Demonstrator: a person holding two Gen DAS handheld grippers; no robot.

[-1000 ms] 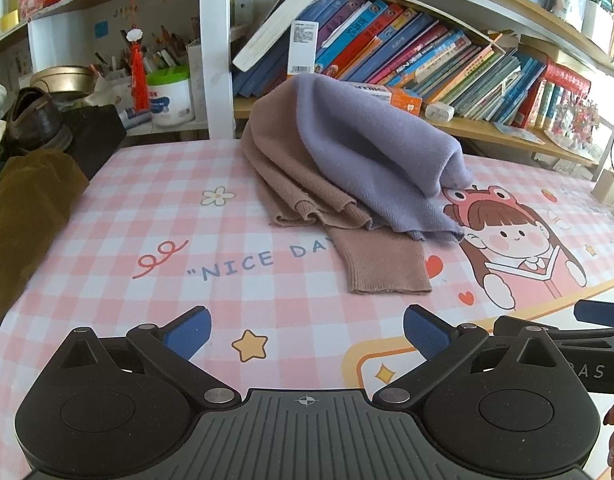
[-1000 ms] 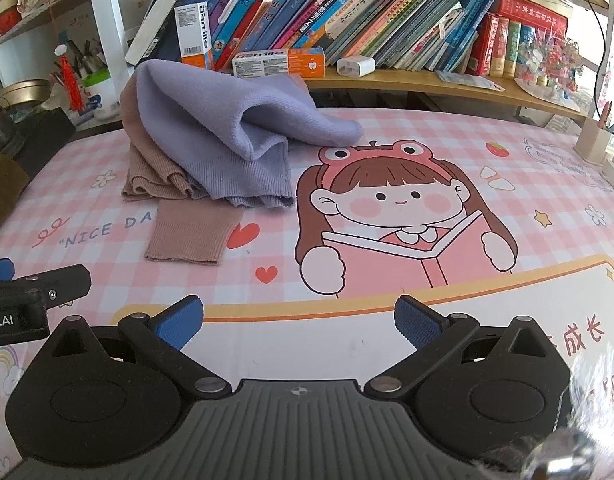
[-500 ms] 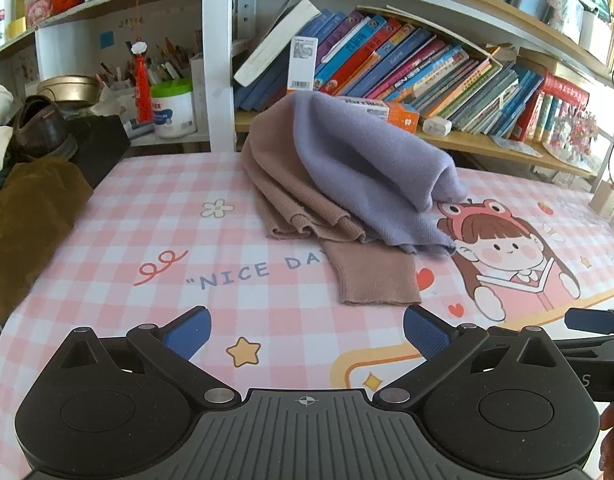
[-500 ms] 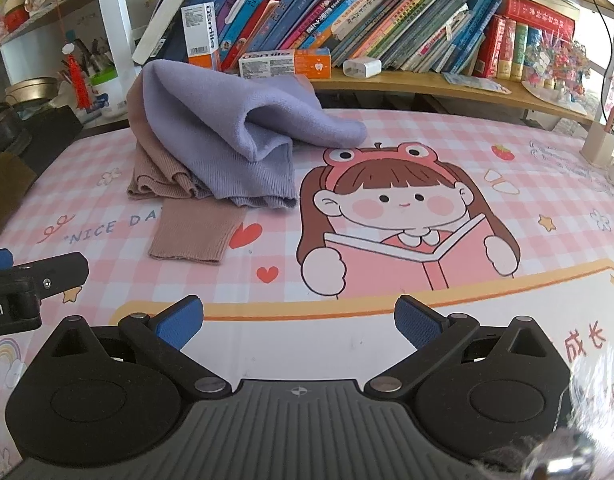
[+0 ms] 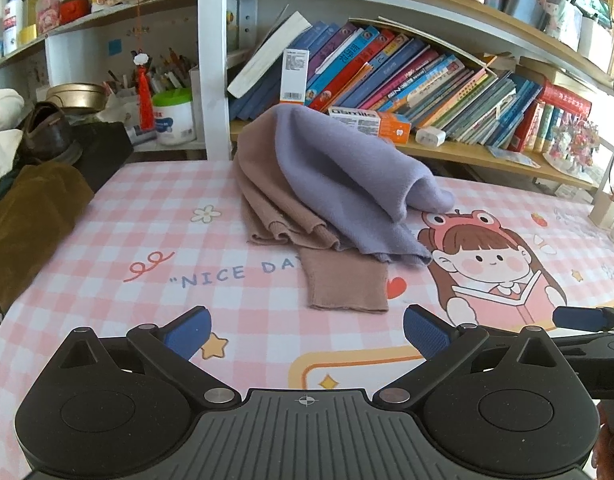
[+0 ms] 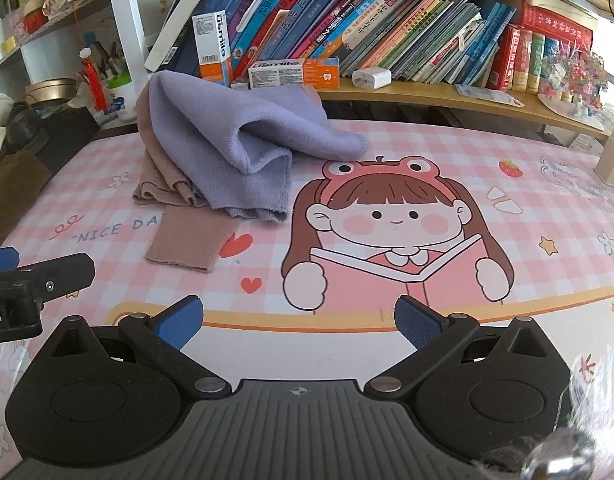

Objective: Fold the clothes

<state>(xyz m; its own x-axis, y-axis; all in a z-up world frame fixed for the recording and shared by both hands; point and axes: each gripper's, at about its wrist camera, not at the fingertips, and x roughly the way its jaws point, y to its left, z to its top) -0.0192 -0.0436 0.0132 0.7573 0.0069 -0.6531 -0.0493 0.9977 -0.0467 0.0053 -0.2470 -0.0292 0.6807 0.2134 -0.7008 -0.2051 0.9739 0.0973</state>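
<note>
**A:** Grippers first, since they're closest. Left gripper [image 5: 305, 330] has its blue pads spread wide with nothing between them, hanging over the pink checked table mat [image 5: 155, 240]. Right gripper [image 6: 299, 322] is the same deal: jaws apart, empty, sitting above the yellow-bordered panel at the mat's near edge. Each one pokes into the other's view from the side.

**B:** And the clothes?

**A:** Further back, roughly mid-mat. There's a tan knit sweater [image 5: 267, 208] bunched in a heap, with one ribbed sleeve cuff [image 5: 347, 284] lying flat toward the grippers, covering part of the "NICE DAY" print. A lavender knit garment [image 5: 339, 184] is draped over the tan one, loosely rolled at its right end and touching the cartoon girl's frog hat [image 6: 381, 168]. Neither gripper is touching either piece.

**B:** Anything around them?

**A:** A brown corduroy garment [image 5: 31, 216] off the mat's left edge, with a dark leather shoe [image 5: 47, 132] behind it. At the very back, a shelf [image 6: 447, 96] of leaning books [image 6: 387, 28], two usmile toothpaste boxes [image 6: 295, 74] and a white charger plug [image 6: 371, 78].
</note>
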